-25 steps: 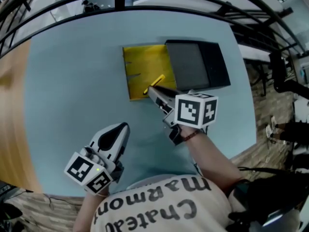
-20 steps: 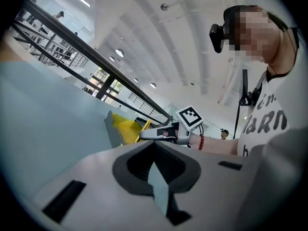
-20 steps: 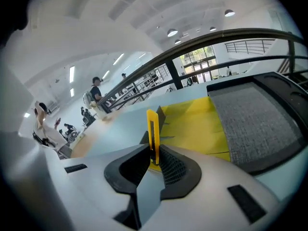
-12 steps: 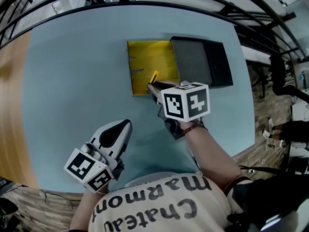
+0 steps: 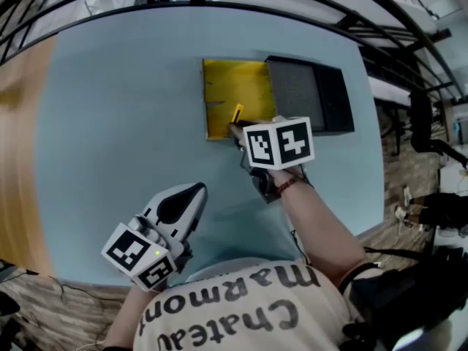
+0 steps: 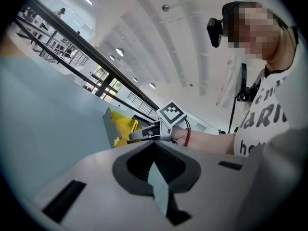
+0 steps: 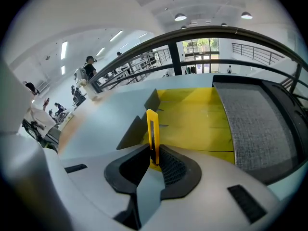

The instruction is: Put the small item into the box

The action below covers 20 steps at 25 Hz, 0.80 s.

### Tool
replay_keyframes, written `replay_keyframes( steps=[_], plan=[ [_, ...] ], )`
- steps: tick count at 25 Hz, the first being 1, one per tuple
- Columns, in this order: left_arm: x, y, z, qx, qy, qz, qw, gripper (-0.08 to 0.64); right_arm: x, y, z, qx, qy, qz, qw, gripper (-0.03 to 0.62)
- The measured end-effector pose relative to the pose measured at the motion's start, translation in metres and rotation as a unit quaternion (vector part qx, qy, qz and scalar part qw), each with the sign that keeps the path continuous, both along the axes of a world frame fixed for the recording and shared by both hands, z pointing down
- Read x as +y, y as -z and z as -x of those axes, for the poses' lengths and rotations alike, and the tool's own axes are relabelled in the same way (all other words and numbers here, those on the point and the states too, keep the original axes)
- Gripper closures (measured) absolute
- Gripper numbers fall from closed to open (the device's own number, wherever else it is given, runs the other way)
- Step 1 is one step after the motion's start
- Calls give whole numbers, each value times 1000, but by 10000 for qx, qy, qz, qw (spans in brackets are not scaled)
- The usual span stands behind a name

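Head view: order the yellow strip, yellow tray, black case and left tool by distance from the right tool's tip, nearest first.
1. yellow strip: clamped in the right tool, sticking forward.
2. yellow tray: its near edge lies just at the tip.
3. black case: right of the tray.
4. left tool: back left, near the person's body.

You're working in a big open hall, more a lab or institutional atrium than a home. Above you is a high white ceiling with round downlights and long strip lights. Black metal railings curve past your pale blue table. Distant people stand about on the wide floor beyond, and wood planking lies under you.
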<state>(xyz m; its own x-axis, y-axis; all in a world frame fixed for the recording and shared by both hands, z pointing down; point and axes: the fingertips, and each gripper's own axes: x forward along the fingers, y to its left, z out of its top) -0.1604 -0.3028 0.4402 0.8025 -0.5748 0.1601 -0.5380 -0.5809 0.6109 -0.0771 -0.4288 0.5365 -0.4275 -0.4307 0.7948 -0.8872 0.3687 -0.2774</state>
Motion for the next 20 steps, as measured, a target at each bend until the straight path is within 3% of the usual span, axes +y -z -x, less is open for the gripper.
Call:
replay_keyframes(
  steps=[15, 20],
  plan=[
    [3, 3, 3, 36, 127, -33, 9999, 559, -6, -4, -2, 236, 129, 24, 9996, 517],
    [3, 2, 3, 29, 133, -43, 9999, 559, -6, -8, 0, 280, 248, 265, 9989, 517]
  ],
)
